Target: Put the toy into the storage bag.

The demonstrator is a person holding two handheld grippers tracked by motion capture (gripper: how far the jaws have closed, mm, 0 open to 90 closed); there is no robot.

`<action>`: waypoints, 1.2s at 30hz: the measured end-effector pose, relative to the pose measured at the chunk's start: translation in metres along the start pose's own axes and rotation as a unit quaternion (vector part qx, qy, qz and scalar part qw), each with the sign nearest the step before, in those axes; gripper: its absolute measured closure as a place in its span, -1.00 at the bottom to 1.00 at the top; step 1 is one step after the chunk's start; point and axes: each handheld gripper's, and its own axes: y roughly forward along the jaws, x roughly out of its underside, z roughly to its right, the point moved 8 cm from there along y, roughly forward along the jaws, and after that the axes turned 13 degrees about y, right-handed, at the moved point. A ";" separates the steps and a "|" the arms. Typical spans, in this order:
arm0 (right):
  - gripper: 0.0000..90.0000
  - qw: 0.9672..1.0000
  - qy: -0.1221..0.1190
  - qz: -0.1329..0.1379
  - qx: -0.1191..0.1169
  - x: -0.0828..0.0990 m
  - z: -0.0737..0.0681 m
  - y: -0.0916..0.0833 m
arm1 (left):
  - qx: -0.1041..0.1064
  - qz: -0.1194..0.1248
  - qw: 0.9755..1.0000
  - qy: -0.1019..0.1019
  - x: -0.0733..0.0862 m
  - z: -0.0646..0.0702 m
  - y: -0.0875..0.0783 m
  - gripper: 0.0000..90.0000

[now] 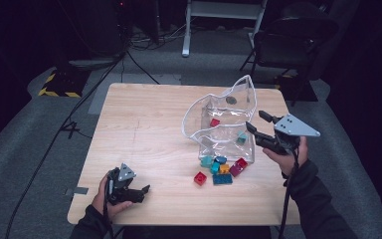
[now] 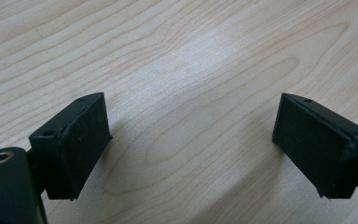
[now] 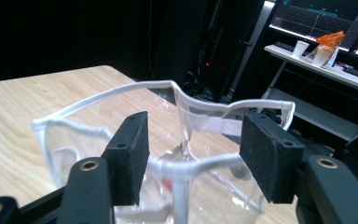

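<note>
Right gripper (image 3: 193, 158): we hold its fingers spread around the clear plastic white-trimmed bag's (image 3: 121, 93) rim, not pinching.
Left gripper (image 2: 191, 140): our fingers spread over the bare wooden counter (image 2: 191, 60).

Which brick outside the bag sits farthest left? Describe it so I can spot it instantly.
Start at the clear bag on the wooden table. A cluster of bricks lies just before its near edge. The red brick sits alone at that cluster's left, the only red one.
</note>
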 end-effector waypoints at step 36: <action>-0.05 0.985 0.033 -0.167 -0.021 0.169 0.004 0.004 | 0.000 0.000 1.000 -0.001 0.000 0.000 0.000 -0.75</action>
